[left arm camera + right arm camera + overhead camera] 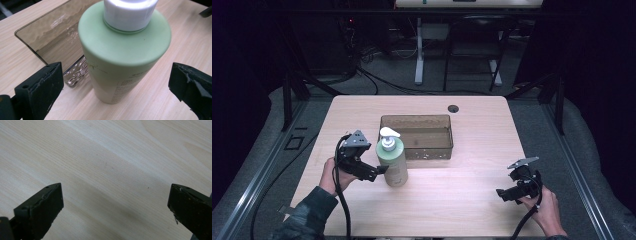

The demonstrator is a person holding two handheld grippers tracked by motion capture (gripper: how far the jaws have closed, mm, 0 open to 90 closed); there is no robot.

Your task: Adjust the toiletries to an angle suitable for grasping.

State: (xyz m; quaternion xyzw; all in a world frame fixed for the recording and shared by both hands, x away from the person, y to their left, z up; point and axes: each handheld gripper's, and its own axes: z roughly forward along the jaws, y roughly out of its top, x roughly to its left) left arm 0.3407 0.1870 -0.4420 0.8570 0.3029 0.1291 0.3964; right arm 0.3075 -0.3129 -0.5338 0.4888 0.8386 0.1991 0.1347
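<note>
The left tool [379,171] is spread wide, and the green pump bottle [393,161] stands upright straight ahead of it, its body between the two jaws but touching neither, as the left tool's own view shows: a gap of bare bench [462,200] on each side of the bottle [120,55]. The bottle's long axis runs vertical, so the jaws face its rounded sides squarely. Just beyond the bottle from this tool sits a tinted clear tray [417,136], its near wall close behind the bottle. The right tool [502,194] is also spread, holding nothing, well apart across the bench with only wood grain ahead of it. By my reading the left hand [332,175] is far nearer, and closing on the bottle looks like the coming move.
</note>
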